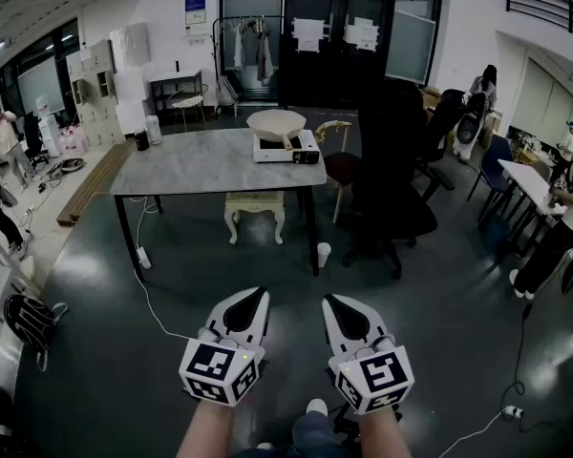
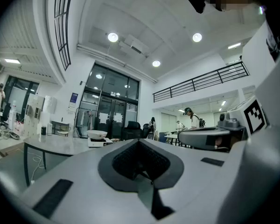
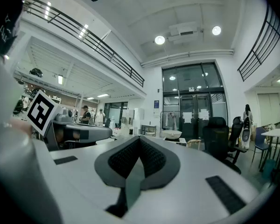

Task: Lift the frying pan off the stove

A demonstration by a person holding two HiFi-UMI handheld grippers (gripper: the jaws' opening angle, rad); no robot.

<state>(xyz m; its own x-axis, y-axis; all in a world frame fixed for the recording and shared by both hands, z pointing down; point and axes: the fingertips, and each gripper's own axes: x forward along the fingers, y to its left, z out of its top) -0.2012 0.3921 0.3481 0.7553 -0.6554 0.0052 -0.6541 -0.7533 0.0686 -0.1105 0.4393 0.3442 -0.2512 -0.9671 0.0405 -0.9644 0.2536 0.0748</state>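
- A pale round frying pan (image 1: 275,124) is pictured sitting on a white portable stove (image 1: 288,151). The stove is set near the far right end of a grey stone-topped bench (image 1: 196,172) across a large room.
- The pan's handle appears to be turned toward the viewer, over the front of the stove. Nothing is touching the pan.
- The left tool (image 1: 256,300) and the right tool (image 1: 333,303) are held side by side over the dark floor, well apart from the bench and aimed level toward it.
- Both tools are shown with their jaws pressed fully together, and nothing is caught between them.
- No part of the task is judged done: the pan has not been lifted, gripped or even approached.
- Everything is judged left to do. The bench is to be reached, a tool opened, the handle taken, and the pan raised clear of the stove.
- A white stool (image 1: 255,208) under the bench, a paper cup (image 1: 324,254) on the floor by its leg and a black office chair (image 1: 393,175) to the right are seen near the way in.
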